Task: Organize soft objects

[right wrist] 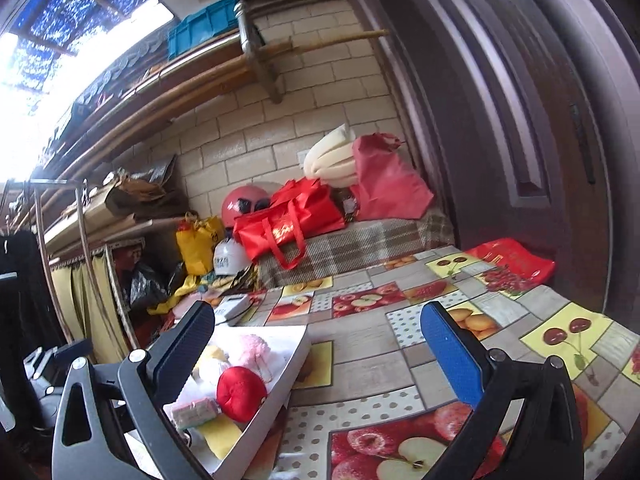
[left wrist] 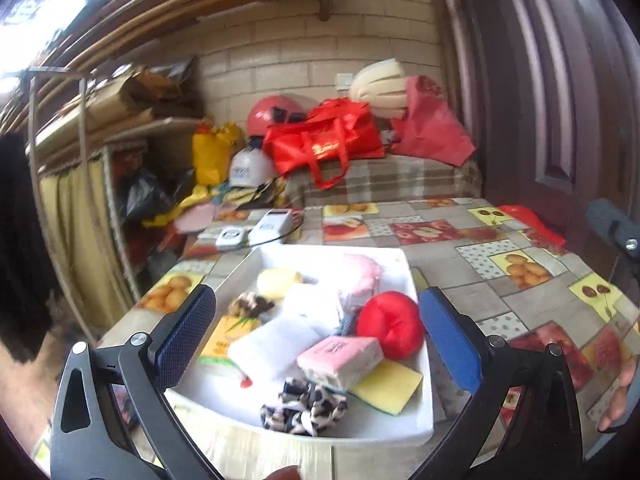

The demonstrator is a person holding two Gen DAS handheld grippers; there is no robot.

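A white tray on the fruit-print tablecloth holds several soft things: a red plush ball, a pink tissue pack, a yellow sponge, a leopard-print scrunchie, white folded cloths, a pale yellow puff and a pink fluffy item. My left gripper hangs open above the tray, nothing between its fingers. My right gripper is open over the bare tablecloth, to the right of the tray; the red ball shows by its left finger.
White devices lie beyond the tray. A red plastic bag lies at the table's far right by the dark door. Behind the table a plaid-covered bench carries red bags. Cluttered shelves stand left. Fingers of a hand show at right.
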